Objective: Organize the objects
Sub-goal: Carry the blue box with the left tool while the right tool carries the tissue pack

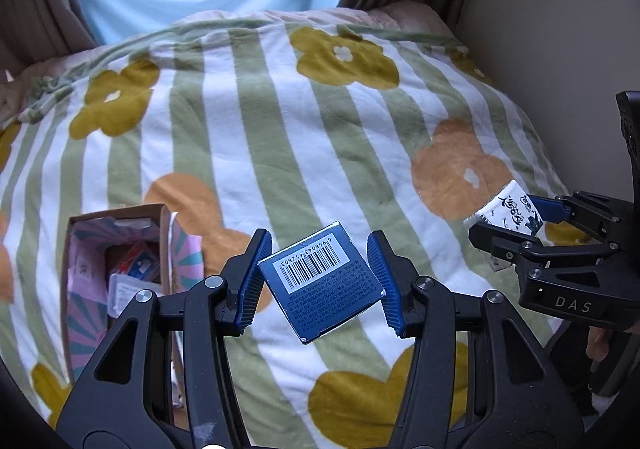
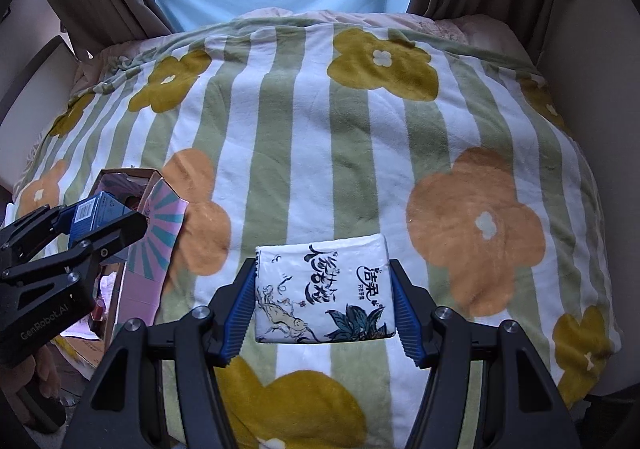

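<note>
My left gripper (image 1: 320,281) is shut on a small dark blue box (image 1: 320,281) with a white barcode label, held tilted above the striped blanket. In the right wrist view that same box (image 2: 96,211) shows at the far left in the left gripper (image 2: 94,223). My right gripper (image 2: 325,297) is shut on a white tissue pack (image 2: 324,287) printed with black characters and blue leaves; its blue pads press both short sides. The pack (image 1: 508,209) also appears at the right of the left wrist view, in the right gripper (image 1: 514,215).
An open cardboard box (image 1: 164,245) with pink and teal lining lies at the left on the blanket (image 1: 320,129), with several small items inside; it shows too as the box (image 2: 160,233). Curtains and a bright window stand behind the bed. A wall runs along the right.
</note>
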